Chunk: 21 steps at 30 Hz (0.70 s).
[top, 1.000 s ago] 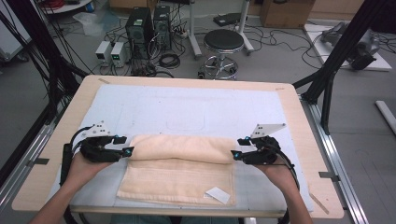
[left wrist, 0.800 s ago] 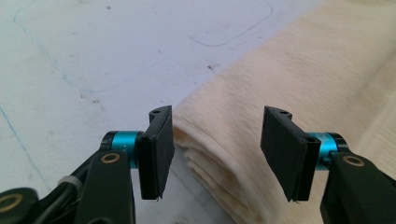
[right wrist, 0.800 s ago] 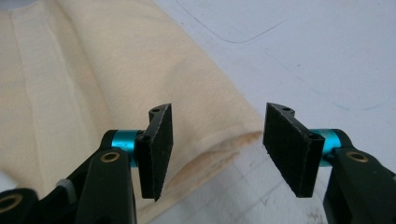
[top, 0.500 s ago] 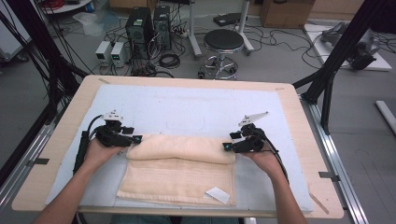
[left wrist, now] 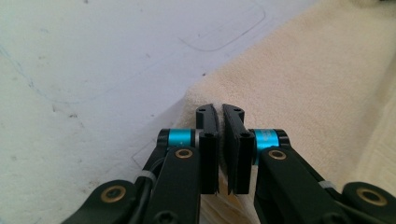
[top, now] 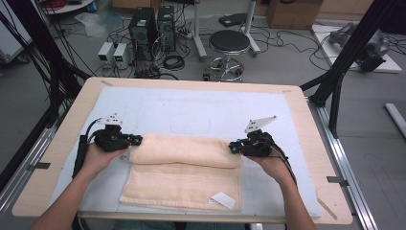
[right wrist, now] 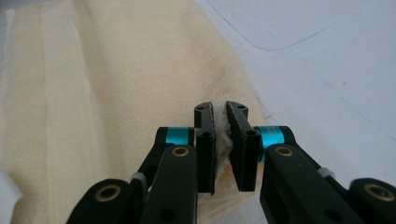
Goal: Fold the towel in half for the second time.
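Left tongs (top: pixel 136 140) sit at the left end of the cream towel (top: pixel 186 172), jaws nearly closed and pinching the corner of the upper folded layer; the left gripper view shows terry cloth caught between the pads. The towel lies on the near half of the tabletop (top: pixel 57 148), on a pale blue-white mat (top: pixel 191 108), with its far edge doubled back toward the person so a thick band runs across the top. A small white tag (top: pixel 223 200) shows on the lower layer near the right front corner. Right tongs (top: pixel 233 148) grip the matching right corner of the folded band, jaws narrow with fabric bunched between them in the right gripper view. Step in hand looks like a fold mid-way: both upper corners held, layer partly carried over. Next move likely calls for drawing both corners together toward the near edge, hands level and in step, so the edges line up, then releasing. Risk: uneven pull skews the fold or one corner slips.
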Tool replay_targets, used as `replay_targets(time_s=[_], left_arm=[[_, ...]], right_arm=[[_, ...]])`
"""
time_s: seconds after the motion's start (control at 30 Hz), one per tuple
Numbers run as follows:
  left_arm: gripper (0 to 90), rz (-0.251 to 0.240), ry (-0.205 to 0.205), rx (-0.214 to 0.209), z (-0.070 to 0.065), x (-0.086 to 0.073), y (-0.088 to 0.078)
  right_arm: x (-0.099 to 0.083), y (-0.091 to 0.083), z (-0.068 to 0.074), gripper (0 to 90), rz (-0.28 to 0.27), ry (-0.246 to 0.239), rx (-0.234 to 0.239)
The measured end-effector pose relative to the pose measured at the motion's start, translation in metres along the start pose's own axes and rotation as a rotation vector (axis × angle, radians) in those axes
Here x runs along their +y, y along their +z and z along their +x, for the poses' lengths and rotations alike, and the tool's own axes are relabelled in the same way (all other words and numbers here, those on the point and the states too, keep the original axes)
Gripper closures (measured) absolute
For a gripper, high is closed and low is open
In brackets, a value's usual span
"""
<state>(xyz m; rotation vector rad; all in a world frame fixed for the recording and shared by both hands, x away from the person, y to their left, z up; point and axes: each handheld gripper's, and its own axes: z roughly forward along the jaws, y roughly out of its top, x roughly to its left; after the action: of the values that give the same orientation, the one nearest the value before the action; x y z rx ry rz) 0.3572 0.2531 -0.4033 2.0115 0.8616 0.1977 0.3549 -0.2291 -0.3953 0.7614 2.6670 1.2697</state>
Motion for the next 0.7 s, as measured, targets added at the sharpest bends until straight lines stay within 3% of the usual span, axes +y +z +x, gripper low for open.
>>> replay_targets(time_s=[0.17,0.3,0.4,0.53,0.6,0.7], left_arm=[[84.8,-0.068,0.04,-0.002,-0.016,0.001,-0.02],[84.8,-0.093,0.087,-0.01,-0.033,-0.005,-0.038],[84.6,-0.102,0.123,-0.026,-0.049,-0.016,-0.053],[83.0,-0.103,0.169,-0.059,-0.071,-0.046,-0.071],[79.6,-0.1,0.173,-0.074,-0.077,-0.059,-0.078],[70.3,-0.084,0.176,-0.046,-0.077,-0.066,-0.085]], right_arm=[[0.002,-0.015,0.012,82.6,-0.044,-0.033,-0.004],[0.003,-0.028,0.028,82.7,-0.072,-0.067,0.001],[-0.001,-0.037,0.045,82.6,-0.092,-0.102,0.012],[-0.015,-0.044,0.071,78.7,-0.102,-0.141,0.056],[-0.024,-0.049,0.082,71.7,-0.114,-0.151,0.067],[-0.032,-0.058,0.089,65.6,-0.139,-0.132,0.066]])
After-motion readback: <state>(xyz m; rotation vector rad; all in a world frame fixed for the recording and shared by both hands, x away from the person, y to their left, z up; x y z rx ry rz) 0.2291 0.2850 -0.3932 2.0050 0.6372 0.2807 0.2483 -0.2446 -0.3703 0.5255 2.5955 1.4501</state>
